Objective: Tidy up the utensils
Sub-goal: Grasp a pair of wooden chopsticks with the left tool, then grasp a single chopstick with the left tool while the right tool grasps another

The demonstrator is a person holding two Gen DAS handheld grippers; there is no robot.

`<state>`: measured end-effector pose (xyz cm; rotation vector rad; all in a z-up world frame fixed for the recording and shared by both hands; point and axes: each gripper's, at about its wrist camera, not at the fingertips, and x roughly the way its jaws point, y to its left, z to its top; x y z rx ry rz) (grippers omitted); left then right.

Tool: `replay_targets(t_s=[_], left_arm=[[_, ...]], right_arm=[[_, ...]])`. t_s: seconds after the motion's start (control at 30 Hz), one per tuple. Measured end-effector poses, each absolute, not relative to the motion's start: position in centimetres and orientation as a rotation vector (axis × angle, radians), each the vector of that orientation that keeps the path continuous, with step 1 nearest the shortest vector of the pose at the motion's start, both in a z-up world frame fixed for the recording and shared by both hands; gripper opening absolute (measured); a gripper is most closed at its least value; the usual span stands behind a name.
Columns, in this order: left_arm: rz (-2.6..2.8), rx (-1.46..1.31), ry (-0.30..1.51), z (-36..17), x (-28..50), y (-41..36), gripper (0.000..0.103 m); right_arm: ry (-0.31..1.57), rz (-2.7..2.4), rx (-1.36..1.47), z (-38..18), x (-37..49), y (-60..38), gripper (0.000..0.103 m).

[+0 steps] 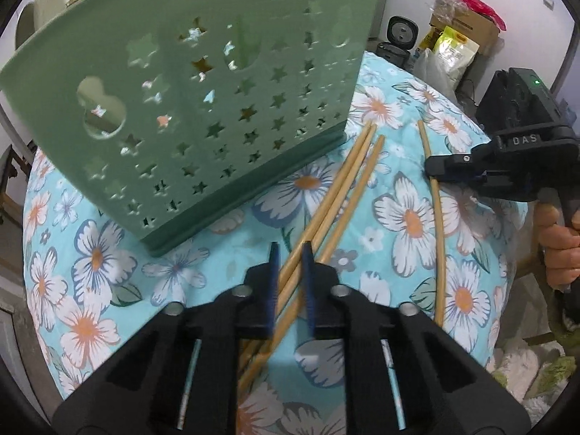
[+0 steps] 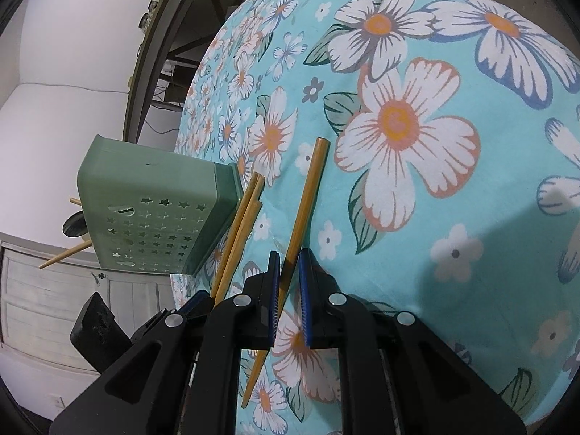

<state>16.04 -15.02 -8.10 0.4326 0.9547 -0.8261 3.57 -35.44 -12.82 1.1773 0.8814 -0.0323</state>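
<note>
A green utensil holder (image 1: pixel 203 108) with star cut-outs stands on the floral tablecloth (image 1: pixel 409 217); it also shows in the right wrist view (image 2: pixel 152 217). Three bamboo chopsticks (image 1: pixel 344 181) lie beside it, running between the fingers of my left gripper (image 1: pixel 291 253), whose jaws stand a little apart around them. A single chopstick (image 1: pixel 435 210) lies further right. My right gripper (image 2: pixel 288 261) straddles that chopstick (image 2: pixel 308 195), jaws slightly apart, the left pad close to or touching it. The right gripper also shows in the left wrist view (image 1: pixel 449 170).
Utensil handles (image 2: pixel 65 253) stick out of the holder's top. Boxes and bags (image 1: pixel 456 36) stand behind the table. A black device (image 1: pixel 514 101) sits at the right. White cabinet drawers (image 2: pixel 54 290) are beyond the table's edge.
</note>
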Motion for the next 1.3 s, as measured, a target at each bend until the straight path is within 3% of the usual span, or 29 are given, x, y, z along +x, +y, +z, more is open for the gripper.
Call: replay_targets(t_s=[0.03,0.07,0.47,0.5,0.57,0.63,0.73,1.03,1.17,1.3], left_arm=[[-0.821,0.443,0.939,-7.9,15.8,-15.1,0.001],[-0.821,0.439,0.934,-7.8,15.8,-15.1,0.000],[-0.821,0.375,0.926,-6.2,15.3,-13.2,0.000],[-0.827,0.366,0.932,-6.2,15.5,-13.2,0.001],[-0.838,0.362,0.942,-6.3,15.7,-13.0,0.016],[-0.844,0.390,0.950,-6.8,15.7,-13.3,0.023],[-0.846,0.424,0.976,-7.9,15.8,-13.9,0.024],[-0.877,0.364,1.026,-8.3,17.4,-15.0,0.023],[-0.897,0.320,1.040,-8.2,17.7,-15.3,0.012],[-0.893,0.318,1.028,-8.1,17.3,-15.3,0.011]], right_arm=[[0.880,-0.033,1.177,-12.8,3.6,-35.5,0.011],[0.880,-0.033,1.175,-12.8,3.6,-35.4,0.011],[0.878,-0.033,1.168,-12.7,3.9,-35.3,0.011],[0.878,-0.033,1.167,-12.7,4.0,-35.3,0.011],[0.877,-0.031,1.168,-12.7,4.0,-35.3,0.011],[0.877,-0.030,1.169,-12.7,4.1,-35.3,0.011],[0.877,-0.029,1.169,-12.8,4.1,-35.3,0.011],[0.874,-0.020,1.176,-13.0,4.1,-35.6,0.011],[0.874,-0.017,1.178,-13.0,4.1,-35.6,0.011],[0.874,-0.017,1.176,-13.1,4.1,-35.6,0.011]])
